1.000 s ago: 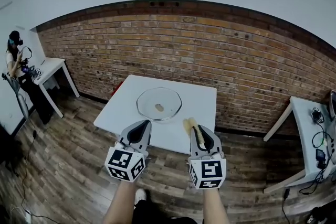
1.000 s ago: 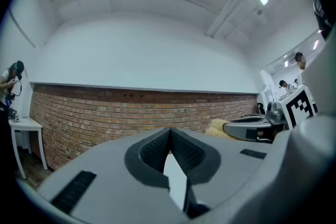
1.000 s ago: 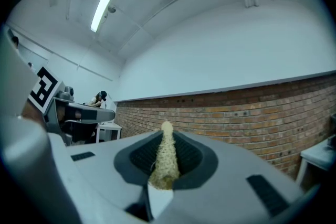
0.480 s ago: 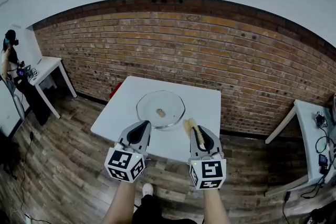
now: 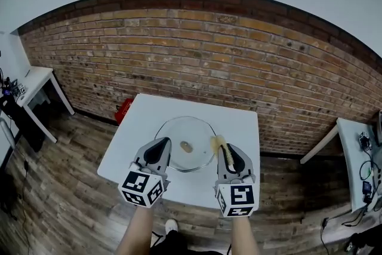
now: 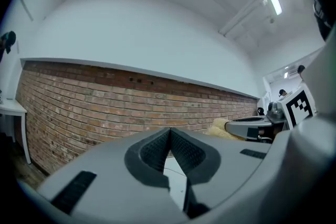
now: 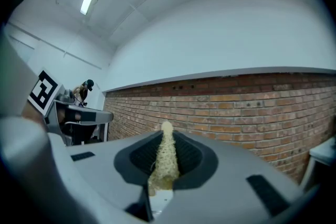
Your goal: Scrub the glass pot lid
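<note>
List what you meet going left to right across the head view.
White side table → red object on the floor → left gripper → glass pot lid → right gripper shut on the scrubber → second side table.

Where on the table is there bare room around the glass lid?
Bare table: the far strip beyond the glass lid, plus margins along both side edges. Crowded: the near side, where the left gripper and the right gripper overlap the lid's rim.
</note>
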### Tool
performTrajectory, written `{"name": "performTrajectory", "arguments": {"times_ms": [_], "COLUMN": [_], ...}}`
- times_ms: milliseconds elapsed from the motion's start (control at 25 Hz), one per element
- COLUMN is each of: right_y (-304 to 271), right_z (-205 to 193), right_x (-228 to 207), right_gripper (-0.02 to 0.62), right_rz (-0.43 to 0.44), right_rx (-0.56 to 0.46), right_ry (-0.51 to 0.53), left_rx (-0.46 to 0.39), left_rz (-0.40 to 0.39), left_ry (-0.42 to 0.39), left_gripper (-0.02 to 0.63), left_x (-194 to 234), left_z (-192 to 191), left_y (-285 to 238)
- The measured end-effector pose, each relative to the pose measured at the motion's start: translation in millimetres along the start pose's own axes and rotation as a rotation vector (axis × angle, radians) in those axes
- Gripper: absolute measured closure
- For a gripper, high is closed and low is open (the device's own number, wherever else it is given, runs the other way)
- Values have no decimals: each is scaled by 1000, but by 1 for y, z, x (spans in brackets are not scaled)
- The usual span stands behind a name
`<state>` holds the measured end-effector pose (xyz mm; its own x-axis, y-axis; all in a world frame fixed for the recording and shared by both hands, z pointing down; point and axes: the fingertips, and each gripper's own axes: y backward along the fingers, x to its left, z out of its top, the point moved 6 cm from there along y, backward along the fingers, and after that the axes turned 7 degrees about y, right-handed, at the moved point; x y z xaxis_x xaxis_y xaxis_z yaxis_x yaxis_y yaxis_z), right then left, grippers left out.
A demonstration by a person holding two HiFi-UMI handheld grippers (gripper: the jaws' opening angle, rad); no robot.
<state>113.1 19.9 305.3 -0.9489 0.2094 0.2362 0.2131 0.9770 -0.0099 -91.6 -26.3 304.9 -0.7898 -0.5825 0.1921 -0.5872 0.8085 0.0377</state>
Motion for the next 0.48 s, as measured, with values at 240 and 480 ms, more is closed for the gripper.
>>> {"name": "performTrajectory", "arguments": {"times_ms": [240, 480], "right_y": [-63, -94], "right_z": [3, -2], "right_x": [3, 6], "right_gripper": [538, 538], "right_rz": [-46, -81], "right_rx": [21, 34], "right_ry": [-3, -3], "left_rx": [13, 28], "left_rz": [-36, -66], "left_ry": [5, 17], "left_gripper": [596, 595], "left_x": [54, 85], "left_z": [8, 6], "left_y": [-47, -74]}}
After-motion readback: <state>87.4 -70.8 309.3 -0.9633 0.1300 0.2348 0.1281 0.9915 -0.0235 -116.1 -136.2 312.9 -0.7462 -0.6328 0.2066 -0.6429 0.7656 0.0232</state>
